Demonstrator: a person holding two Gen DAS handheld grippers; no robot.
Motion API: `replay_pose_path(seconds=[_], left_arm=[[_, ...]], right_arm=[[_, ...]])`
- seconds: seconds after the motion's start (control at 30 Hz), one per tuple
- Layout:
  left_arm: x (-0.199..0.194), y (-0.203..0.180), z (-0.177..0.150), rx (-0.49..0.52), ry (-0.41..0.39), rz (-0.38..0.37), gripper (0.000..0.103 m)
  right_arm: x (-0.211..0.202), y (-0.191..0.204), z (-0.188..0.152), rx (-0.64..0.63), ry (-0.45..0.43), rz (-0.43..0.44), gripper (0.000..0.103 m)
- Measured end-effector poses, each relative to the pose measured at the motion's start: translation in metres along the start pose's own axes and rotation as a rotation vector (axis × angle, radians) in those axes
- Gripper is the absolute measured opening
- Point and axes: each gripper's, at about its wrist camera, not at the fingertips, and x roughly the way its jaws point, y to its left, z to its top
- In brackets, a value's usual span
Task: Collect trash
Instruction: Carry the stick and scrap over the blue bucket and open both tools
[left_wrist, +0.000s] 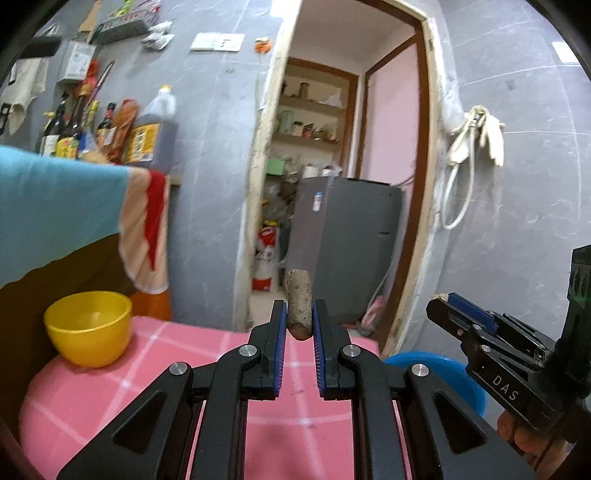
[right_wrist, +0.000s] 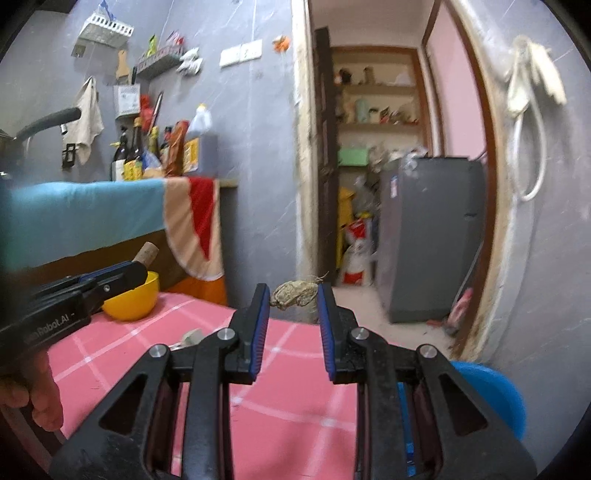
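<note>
A short brown stick (left_wrist: 299, 302), rough-barked, stands upright, pinched between the left gripper (left_wrist: 299, 317) jaws near their tips. The right gripper (right_wrist: 293, 295) jaws clamp a crumpled tan wad (right_wrist: 294, 294) at their tips. Both hover over the pink table (right_wrist: 288, 369); its far edge lies just ahead, the yellow bowl (left_wrist: 88, 328) to the left.

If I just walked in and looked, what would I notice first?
Probably the left gripper pinching a brown stick-like stub upright above the pink checked table, and the right gripper holding a crumpled brownish scrap. After that, the bright yellow bowl on the table's far left, and the blue bin low on the right.
</note>
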Motion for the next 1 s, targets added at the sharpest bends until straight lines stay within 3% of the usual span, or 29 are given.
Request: replay_pose_path(seconds=[0.23,0.5,0.7,1.0], left_arm=[[0.011,-0.047,0.001,0.018,-0.010,-0.078,0.011],[0.037,-0.099,-0.007,0.042,0.036,-0.179,0.011],[0.065,-0.133,-0.015,0.053,0.126,-0.242,0.011],[0.115,-0.154,-0.033,0.020,0.350,-0.281,0.011]], right_arm=[[-0.029,-0.036,0.002,-0.006,-0.063,-0.106,0.063],[-0.053,-0.081,-0.008,0.019,-0.059,-0.210,0.063],[-0.063,-0.114,-0.022,0.049,-0.014,-0.265,0.063],[-0.058,-0.158,-0.042,0.134,0.103,-0.282,0.063]])
